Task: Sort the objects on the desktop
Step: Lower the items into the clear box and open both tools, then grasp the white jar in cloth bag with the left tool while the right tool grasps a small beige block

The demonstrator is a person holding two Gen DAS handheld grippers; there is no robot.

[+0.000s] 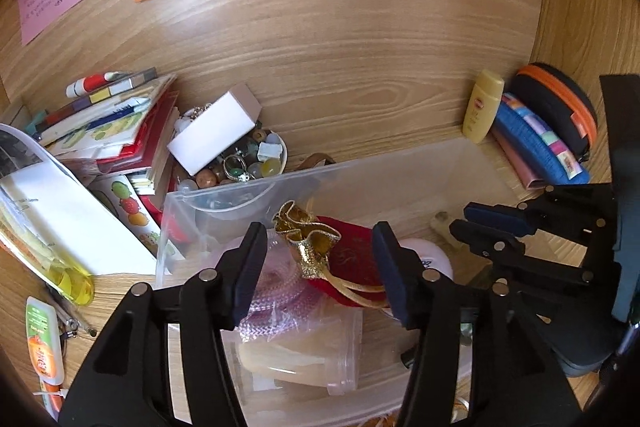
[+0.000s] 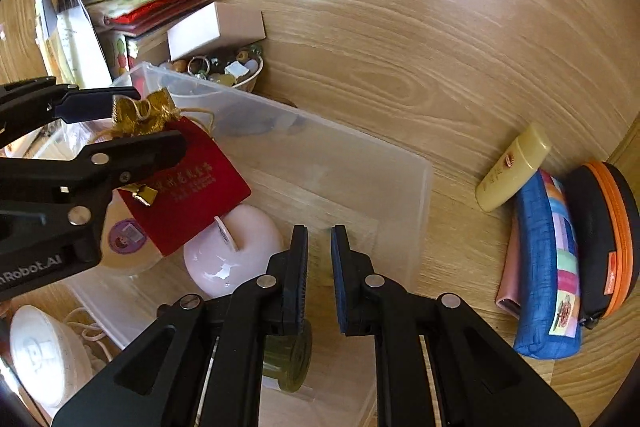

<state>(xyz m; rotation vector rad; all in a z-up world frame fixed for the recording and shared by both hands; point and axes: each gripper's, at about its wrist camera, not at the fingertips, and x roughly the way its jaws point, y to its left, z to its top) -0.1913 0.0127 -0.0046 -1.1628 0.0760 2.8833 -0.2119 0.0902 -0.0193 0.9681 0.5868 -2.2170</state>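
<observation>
My left gripper (image 1: 320,267) hangs over the clear plastic bin (image 1: 400,163), its fingers parted. The red pouch (image 1: 352,259) with the gold ruffled top lies between them in the lower middle of the left wrist view, and neither pad presses on it. In the right wrist view the same pouch (image 2: 188,187) sits at centre left, lying inside the bin on a pale pink round object (image 2: 236,251), with the left gripper's 2 fingers on either side of its gold top.

My right gripper (image 2: 320,275) fills the lower middle of its own view. Its fingers are drawn close together, with only a narrow slit between the blue pads, and nothing is held there.

At the right edge of that view a yellow bottle (image 2: 512,171), a blue pencil case (image 2: 548,267) and a black case with an orange zip (image 2: 608,239) rest side by side on the wooden desk (image 2: 400,47). In the upper left, a bowl of beads and rings (image 2: 224,67) stands just behind the bin.
</observation>
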